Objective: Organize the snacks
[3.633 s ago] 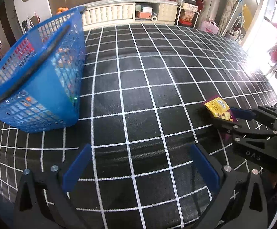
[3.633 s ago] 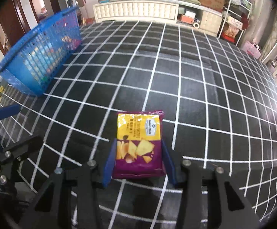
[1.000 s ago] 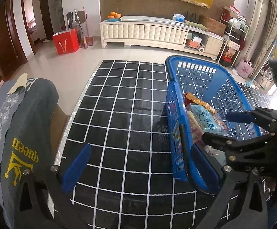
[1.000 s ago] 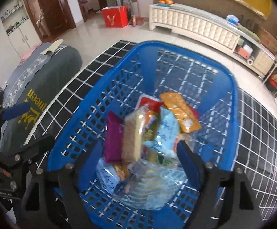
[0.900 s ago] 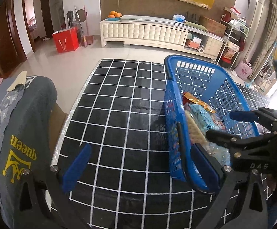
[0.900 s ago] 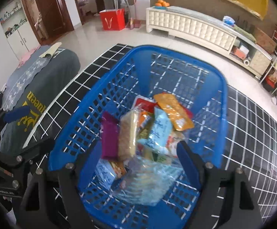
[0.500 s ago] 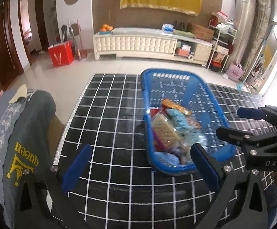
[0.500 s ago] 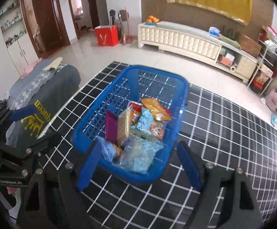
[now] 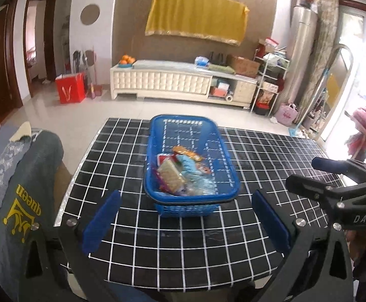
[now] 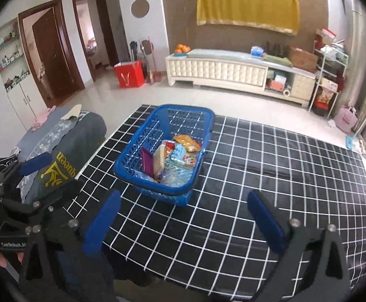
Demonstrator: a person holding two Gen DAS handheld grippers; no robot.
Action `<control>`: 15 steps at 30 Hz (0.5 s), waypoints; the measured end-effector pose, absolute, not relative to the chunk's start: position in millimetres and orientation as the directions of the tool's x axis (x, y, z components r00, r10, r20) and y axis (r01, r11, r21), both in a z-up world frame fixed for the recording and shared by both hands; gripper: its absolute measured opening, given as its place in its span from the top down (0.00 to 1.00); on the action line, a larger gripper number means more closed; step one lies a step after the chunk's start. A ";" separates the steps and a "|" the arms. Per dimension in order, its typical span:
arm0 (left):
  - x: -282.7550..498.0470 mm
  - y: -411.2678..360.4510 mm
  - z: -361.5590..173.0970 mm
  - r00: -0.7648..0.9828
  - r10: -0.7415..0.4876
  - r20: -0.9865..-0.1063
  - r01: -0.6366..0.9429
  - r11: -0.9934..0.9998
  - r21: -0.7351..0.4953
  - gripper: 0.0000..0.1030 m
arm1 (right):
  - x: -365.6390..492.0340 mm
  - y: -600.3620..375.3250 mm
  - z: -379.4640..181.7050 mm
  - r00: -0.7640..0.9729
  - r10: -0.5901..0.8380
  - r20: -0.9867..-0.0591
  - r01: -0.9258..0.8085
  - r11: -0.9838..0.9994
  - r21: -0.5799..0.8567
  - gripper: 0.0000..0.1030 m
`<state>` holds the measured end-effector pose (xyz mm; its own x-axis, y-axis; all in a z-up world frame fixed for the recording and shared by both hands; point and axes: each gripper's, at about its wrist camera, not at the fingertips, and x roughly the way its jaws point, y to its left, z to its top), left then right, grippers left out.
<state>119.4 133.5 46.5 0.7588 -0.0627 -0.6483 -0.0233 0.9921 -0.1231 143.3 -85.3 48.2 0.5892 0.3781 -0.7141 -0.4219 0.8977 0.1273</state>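
Behind your table, a yellow cloth (image 9: pixel 195 20) hung on the brown textured wall (image 9: pixel 132 25) above a long cream tufted cabinet (image 9: pixel 172 81) bearing oranges (image 9: pixel 127 59). You had pale floor tiles (image 9: pixel 82 115), a red bag (image 9: pixel 70 91), dark wooden doorways (image 10: pixel 54 55) at left, cluttered wire shelves (image 10: pixel 330 65) and bright daylight at right.

- Basket (image 9: pixel 229 173): blue plastic, open lattice walls, smooth.
- Snack packets (image 10: pixel 180 157) inside basket: glossy crinkled film.
- Table (image 10: pixel 271 176) under basket: black cloth, white grid, slight sheen.
- Left tool (image 9: pixel 185 222): matt black frame, blue pads, bright metal screws.
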 end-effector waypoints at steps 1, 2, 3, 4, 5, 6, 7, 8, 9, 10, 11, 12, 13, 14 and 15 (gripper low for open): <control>114.7 129.2 50.0 0.766 -0.061 -0.640 -0.016 0.993 -0.115 0.00 | 134.7 -89.6 52.3 0.607 0.373 -0.702 -0.414 0.902 0.121 0.00; 109.2 124.3 53.9 0.774 -0.060 -0.630 -0.009 0.994 -0.106 0.00 | 128.7 -92.5 55.2 0.622 0.363 -0.694 -0.405 0.908 0.112 0.00; 106.0 121.2 57.8 0.781 -0.062 -0.622 -0.003 0.995 -0.102 0.00 | 125.1 -94.3 57.3 0.631 0.357 -0.689 -0.399 0.911 0.107 0.00; 100.0 117.0 62.4 0.791 -0.058 -0.609 0.002 0.996 -0.092 0.00 | 119.4 -97.6 60.2 0.643 0.352 -0.680 -0.389 0.915 0.106 0.00; 93.6 112.2 67.0 0.802 -0.039 -0.596 -0.003 0.998 -0.070 0.00 | 113.4 -102.1 62.3 0.651 0.347 -0.675 -0.380 0.919 0.105 0.00; 88.7 108.1 71.0 0.811 -0.026 -0.584 -0.004 0.999 -0.050 0.00 | 106.9 -105.4 65.3 0.664 0.341 -0.665 -0.370 0.923 0.104 0.00; 83.6 103.5 74.8 0.819 -0.021 -0.574 -0.002 0.999 -0.039 0.00 | 101.8 -109.0 67.7 0.674 0.338 -0.656 -0.363 0.926 0.104 0.00; 78.9 101.1 78.5 0.826 -0.022 -0.563 0.001 0.999 -0.038 0.00 | 95.9 -112.5 70.7 0.686 0.334 -0.646 -0.354 0.929 0.104 0.00; 74.5 99.1 81.9 0.832 -0.028 -0.554 0.004 0.999 -0.044 0.00 | 90.6 -116.8 73.1 0.696 0.333 -0.636 -0.347 0.931 0.108 0.00; 68.8 97.3 87.0 0.840 -0.043 -0.541 0.012 0.998 -0.060 0.00 | 85.0 -121.3 76.3 0.706 0.334 -0.624 -0.339 0.933 0.116 0.00; 64.9 95.2 89.8 0.844 -0.052 -0.533 0.017 0.997 -0.071 0.00 | 79.0 -126.4 80.4 0.714 0.340 -0.612 -0.333 0.934 0.130 0.00; 60.2 93.6 93.9 0.850 -0.064 -0.523 0.022 0.996 -0.086 0.00 | 74.9 -130.6 83.2 0.719 0.342 -0.605 -0.326 0.935 0.140 0.00; 56.9 91.4 96.5 0.853 -0.073 -0.517 0.028 0.995 -0.094 0.00 | 69.9 -135.2 87.5 0.727 0.342 -0.596 -0.317 0.936 0.150 0.00; 53.6 89.2 98.5 0.856 -0.080 -0.511 0.035 0.995 -0.098 0.00 | 65.5 -139.2 91.2 0.736 0.340 -0.585 -0.309 0.938 0.157 0.00; 49.1 86.7 101.4 0.861 -0.086 -0.502 0.042 0.994 -0.099 0.00 | 61.2 -143.0 94.6 0.747 0.336 -0.573 -0.299 0.940 0.161 0.00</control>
<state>49.1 86.7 101.4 0.8606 -0.0861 -0.5019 0.0418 0.9942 -0.0989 61.2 -143.0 94.6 0.7473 0.3360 -0.5734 -0.2994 0.9405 0.1609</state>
